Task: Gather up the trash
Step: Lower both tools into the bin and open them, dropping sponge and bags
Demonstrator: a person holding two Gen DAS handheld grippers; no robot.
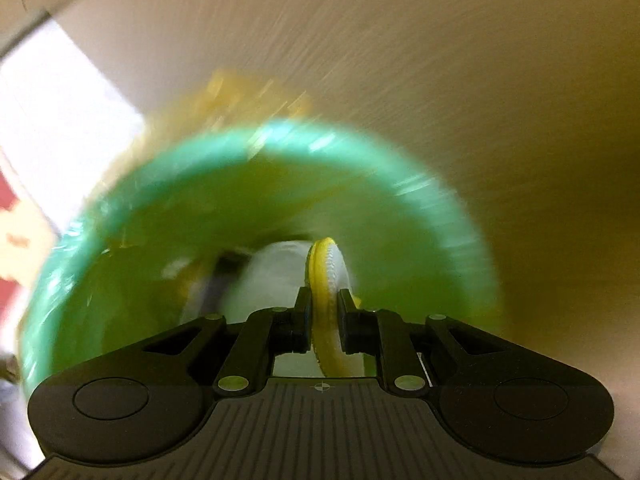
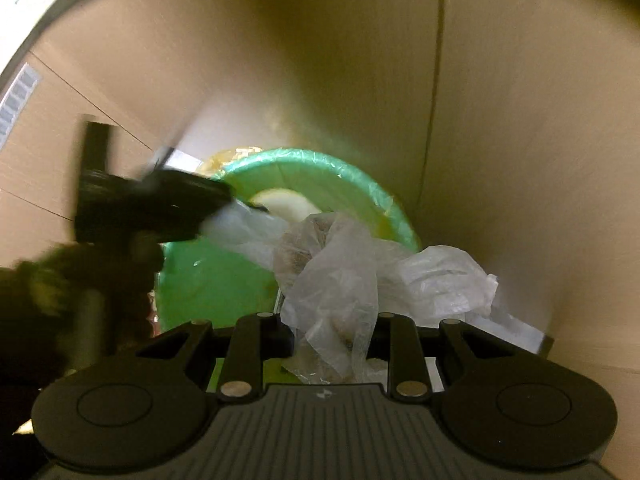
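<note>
Left hand-held gripper [image 1: 324, 312] clenched on a yellow-and-white scrap [image 1: 326, 280], blurred, above the green-lined bin [image 1: 420, 184]. Right hand-held gripper [image 2: 332, 336] pinches crumpled clear plastic wrap [image 2: 340, 264], also over the bin mouth. Cardboard walls [image 2: 520, 120] surround both.

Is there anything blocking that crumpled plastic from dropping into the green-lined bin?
Nothing visible blocks it. The crumpled plastic in the right gripper hangs right over the green-lined bin, whose mouth is open.
</note>
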